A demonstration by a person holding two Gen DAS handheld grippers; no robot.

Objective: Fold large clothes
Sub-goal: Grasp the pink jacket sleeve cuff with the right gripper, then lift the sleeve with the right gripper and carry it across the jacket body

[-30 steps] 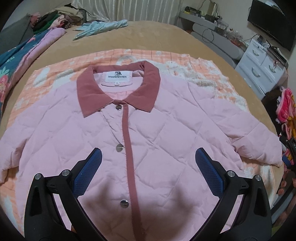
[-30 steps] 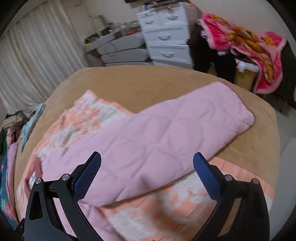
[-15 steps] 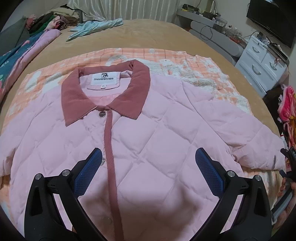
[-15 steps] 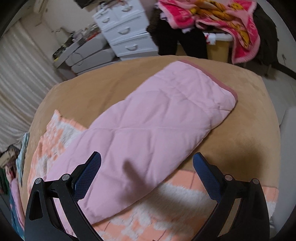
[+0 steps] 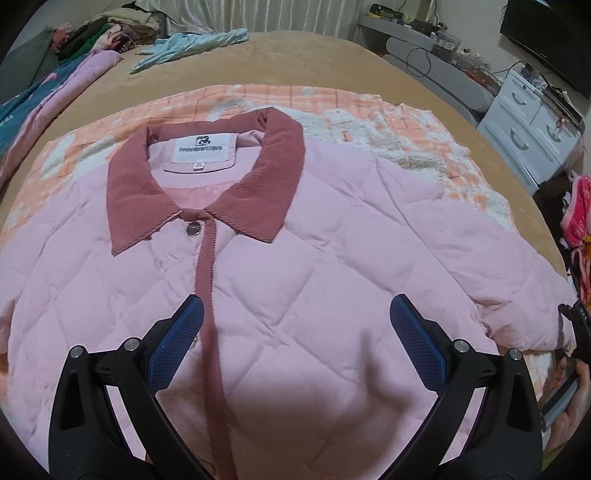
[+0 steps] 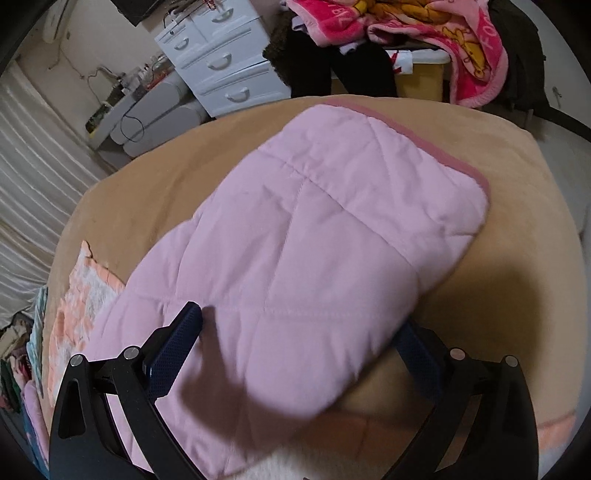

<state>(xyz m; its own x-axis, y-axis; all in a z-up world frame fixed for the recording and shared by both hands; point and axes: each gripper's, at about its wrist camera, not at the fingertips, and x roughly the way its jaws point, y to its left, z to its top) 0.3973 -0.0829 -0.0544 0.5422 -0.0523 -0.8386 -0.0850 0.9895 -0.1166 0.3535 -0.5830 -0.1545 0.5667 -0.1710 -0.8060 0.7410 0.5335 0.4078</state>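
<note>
You are looking at a bed covered in tan plush, filling most of both views. An orange-and-white checked blanket lies spread on it at centre frame, and the pink quilted jacket lies flat on that blanket, one sleeve reaching past it onto the bare tan cover. At upper left of the left view a light blue garment lies crumpled, with a heap of clothes behind it.

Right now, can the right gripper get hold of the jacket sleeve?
Probably yes. The right gripper is open, the pink sleeve lies flat on the bed between its fingers, and nothing blocks it.
</note>
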